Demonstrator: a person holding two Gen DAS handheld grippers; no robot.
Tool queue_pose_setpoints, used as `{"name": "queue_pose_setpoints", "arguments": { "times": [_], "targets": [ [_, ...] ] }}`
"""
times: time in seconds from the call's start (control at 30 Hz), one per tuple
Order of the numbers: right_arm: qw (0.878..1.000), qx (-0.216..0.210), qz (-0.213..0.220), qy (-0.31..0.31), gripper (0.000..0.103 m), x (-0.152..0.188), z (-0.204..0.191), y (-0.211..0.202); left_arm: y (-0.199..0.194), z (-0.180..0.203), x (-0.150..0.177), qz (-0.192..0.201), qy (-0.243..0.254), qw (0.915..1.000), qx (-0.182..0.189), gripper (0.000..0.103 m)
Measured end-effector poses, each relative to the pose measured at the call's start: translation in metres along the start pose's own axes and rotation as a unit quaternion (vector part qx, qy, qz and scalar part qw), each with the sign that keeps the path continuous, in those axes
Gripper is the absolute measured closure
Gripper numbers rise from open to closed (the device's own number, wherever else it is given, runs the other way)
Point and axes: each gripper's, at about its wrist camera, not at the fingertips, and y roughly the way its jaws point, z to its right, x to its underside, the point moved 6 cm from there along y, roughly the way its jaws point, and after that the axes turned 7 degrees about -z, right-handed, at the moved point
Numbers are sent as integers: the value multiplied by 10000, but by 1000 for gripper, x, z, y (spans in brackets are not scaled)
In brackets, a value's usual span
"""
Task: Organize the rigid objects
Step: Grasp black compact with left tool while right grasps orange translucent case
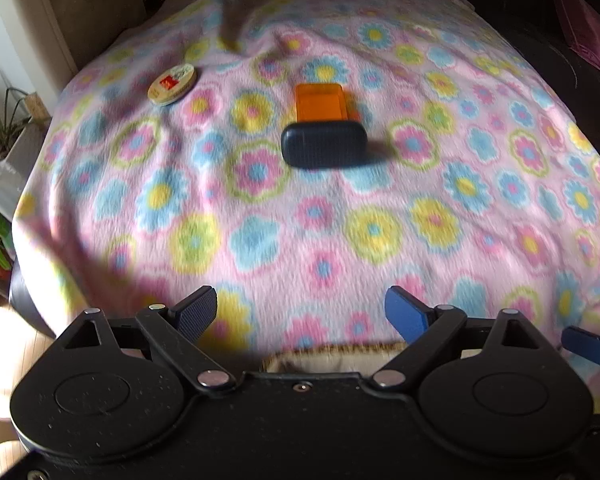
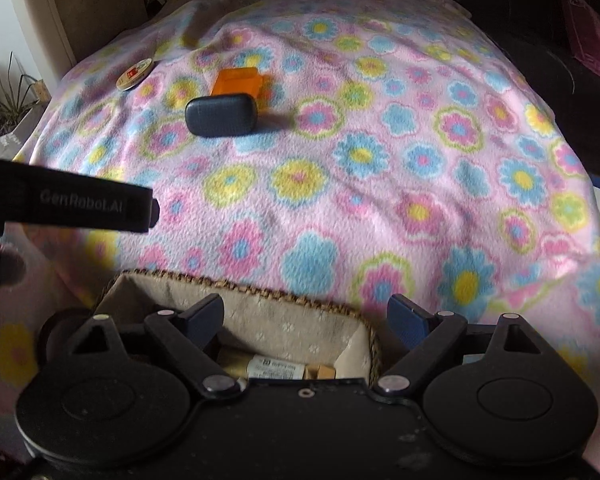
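A dark blue rounded case (image 1: 324, 145) lies on the flowered blanket, with an orange box (image 1: 319, 101) touching its far side. A round tin (image 1: 172, 84) lies further left. All three show in the right wrist view too: the case (image 2: 221, 115), the orange box (image 2: 237, 81), the tin (image 2: 134, 74). My left gripper (image 1: 302, 312) is open and empty, well short of the case. My right gripper (image 2: 306, 320) is open and empty, above a woven basket (image 2: 364, 320) that holds a few small items. The left gripper's body (image 2: 72, 204) shows at the left.
The pink flowered blanket (image 1: 380, 220) covers the whole surface. The basket rim (image 1: 336, 350) shows just below the left gripper. Potted plants (image 1: 0, 120) stand off the left edge. Dark furniture and purple cloth (image 1: 580, 32) lie at the far right.
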Motion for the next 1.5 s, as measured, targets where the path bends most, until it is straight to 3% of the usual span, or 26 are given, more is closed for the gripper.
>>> {"name": "queue_pose_setpoints", "arguments": {
  "times": [0.27,0.47,0.97,1.07,1.17,1.27,1.5],
  "targets": [
    [9996,31,7,266,14,-37,11,25,32,4,-59,218,140,9997,-43,13],
    [9995,32,-79,297,14,-49,12,42,69,15,-93,167,50,9998,68,11],
    [9992,127,-179,326,14,-79,20,77,119,18,-120,-104,-187,9998,-31,8],
    [9993,158,-143,307,14,-87,20,80,127,15,-121,-277,-318,9989,190,18],
    [9993,166,-114,307,14,-96,20,84,125,7,-121,-287,-469,9980,306,18],
    [9995,143,-63,278,14,-108,17,89,120,-9,-119,-396,-506,9978,154,18],
    [9999,-154,72,28,14,-153,-16,111,91,-82,-110,-387,-1220,9917,-128,18]
  ]
}}
